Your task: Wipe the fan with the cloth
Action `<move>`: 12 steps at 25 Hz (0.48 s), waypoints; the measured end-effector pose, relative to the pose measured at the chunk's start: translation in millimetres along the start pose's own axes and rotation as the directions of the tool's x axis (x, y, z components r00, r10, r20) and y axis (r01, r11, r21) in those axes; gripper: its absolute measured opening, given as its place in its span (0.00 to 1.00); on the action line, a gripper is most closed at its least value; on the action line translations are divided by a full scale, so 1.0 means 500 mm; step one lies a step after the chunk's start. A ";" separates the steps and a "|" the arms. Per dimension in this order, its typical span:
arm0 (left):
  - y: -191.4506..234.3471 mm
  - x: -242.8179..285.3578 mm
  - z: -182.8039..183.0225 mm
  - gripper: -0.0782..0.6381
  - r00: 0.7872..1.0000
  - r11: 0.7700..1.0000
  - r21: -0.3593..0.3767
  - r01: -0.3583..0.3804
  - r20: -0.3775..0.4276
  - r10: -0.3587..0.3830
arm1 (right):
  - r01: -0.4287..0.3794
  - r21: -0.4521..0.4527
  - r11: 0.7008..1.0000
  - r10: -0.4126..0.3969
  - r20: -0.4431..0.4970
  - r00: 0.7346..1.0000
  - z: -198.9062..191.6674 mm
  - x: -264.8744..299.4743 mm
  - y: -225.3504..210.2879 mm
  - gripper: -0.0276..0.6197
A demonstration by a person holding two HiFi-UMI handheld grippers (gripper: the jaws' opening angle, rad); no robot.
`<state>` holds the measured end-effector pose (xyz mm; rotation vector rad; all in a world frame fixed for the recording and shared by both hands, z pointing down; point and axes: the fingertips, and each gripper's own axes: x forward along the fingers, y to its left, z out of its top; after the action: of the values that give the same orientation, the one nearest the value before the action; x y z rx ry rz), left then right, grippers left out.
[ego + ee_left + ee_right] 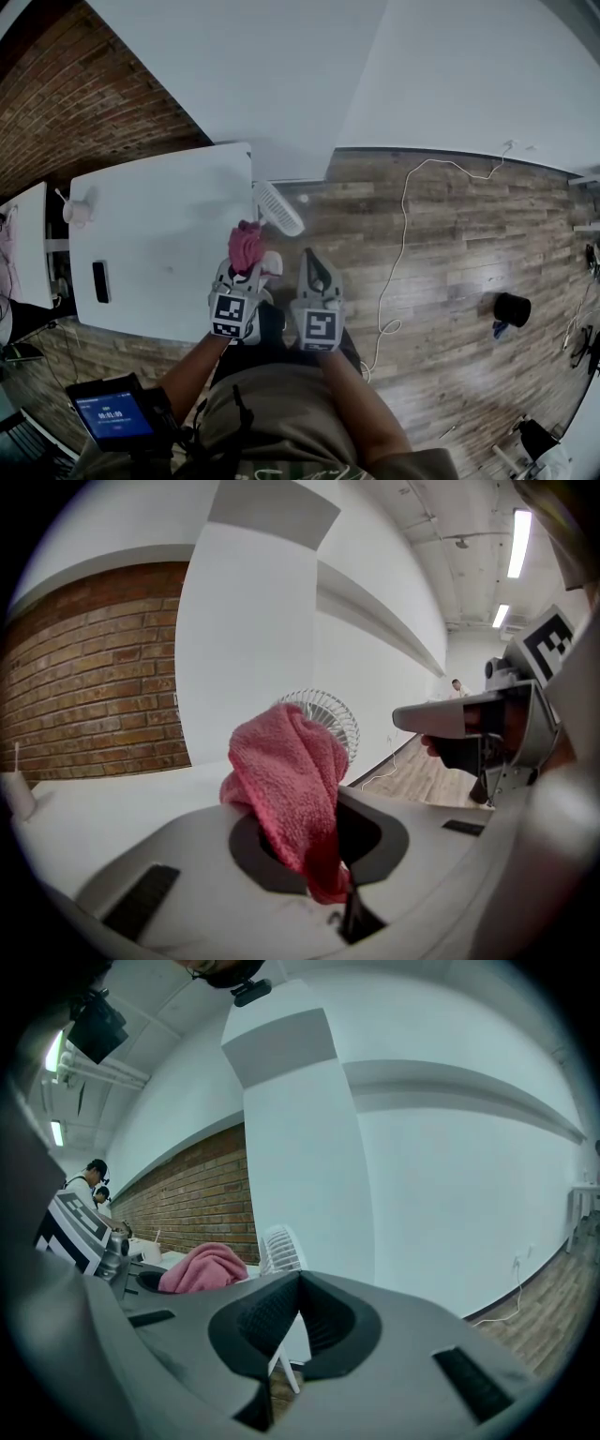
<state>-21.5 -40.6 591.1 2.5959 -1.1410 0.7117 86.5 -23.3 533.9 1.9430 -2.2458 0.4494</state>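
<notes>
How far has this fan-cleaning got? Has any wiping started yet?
Picked up already: the fluffy pink cloth is clamped in the left gripper. Right now it is held close to the small white wire-grille fan, apparently not touching it; the right gripper is shut and empty. All the wiping itself looks left to do.

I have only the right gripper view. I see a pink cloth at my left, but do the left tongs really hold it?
Observer: Yes. In the left gripper view the left tongs are shut on the pink cloth, which sticks up from them.
Operator: Does the cloth touch the fan?
Observer: Head view: it sits right next to the fan; contact I cannot confirm.
Operator: Where are my right tongs?
Observer: The right tongs are beside the left ones, over the wood floor, off the table.
</notes>
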 end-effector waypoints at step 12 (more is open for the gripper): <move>0.001 -0.006 -0.007 0.18 1.000 1.000 0.021 0.017 -0.008 -0.017 | -0.003 -0.004 1.000 0.003 0.010 1.000 0.007 0.001 0.013 0.04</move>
<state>-24.8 -37.7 592.7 2.6147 -1.1134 0.7327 80.2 -23.9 529.8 1.9445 -2.2548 0.4365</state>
